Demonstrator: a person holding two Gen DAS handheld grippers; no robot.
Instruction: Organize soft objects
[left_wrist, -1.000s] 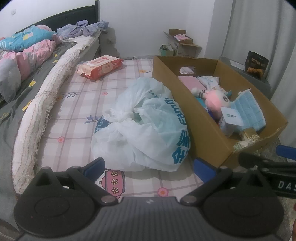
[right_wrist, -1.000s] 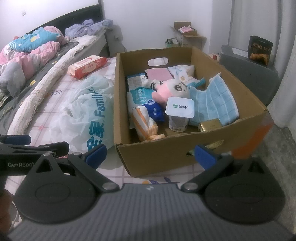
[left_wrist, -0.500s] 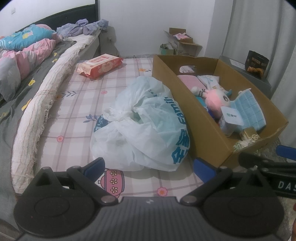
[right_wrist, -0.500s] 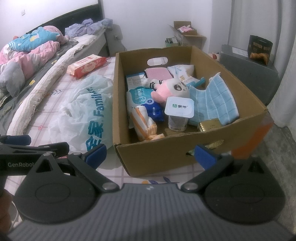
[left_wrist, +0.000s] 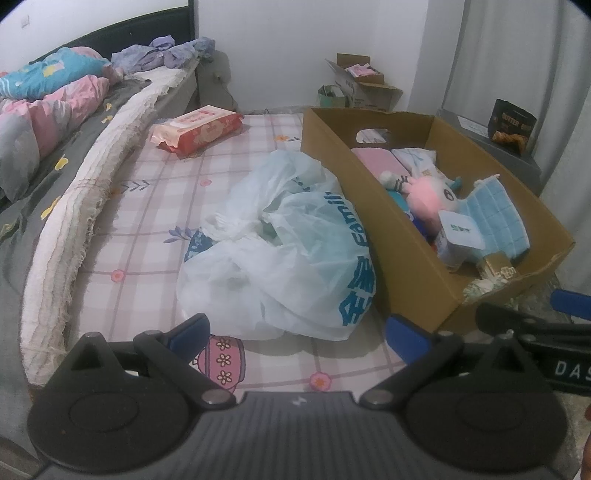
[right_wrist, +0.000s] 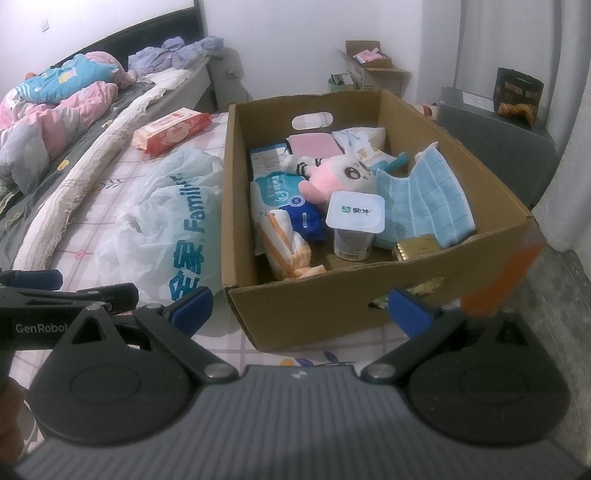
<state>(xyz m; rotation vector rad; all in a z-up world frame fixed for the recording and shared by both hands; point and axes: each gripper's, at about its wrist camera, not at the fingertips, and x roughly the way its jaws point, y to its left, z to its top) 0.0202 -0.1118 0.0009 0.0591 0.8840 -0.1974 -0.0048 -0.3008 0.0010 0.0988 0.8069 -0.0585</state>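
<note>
Bed sheet (left_wrist: 155, 206) scene unchanged over the last second: both grippers' fingers wide, empty; plush toy (right_wrist: 332, 173) and blue cloth (right_wrist: 424, 199) lie in cardboard box (right_wrist: 332, 306).

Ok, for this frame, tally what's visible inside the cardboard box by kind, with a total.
Plush toy: 1
Cloths: 2, blue cloth and orange-striped cloth
Soft packs: 5, pink, white, pale blue, dark blue, rear-left
Yogurt cup: 1
Gold box: 1
Total: 10 in the cardboard box
</note>
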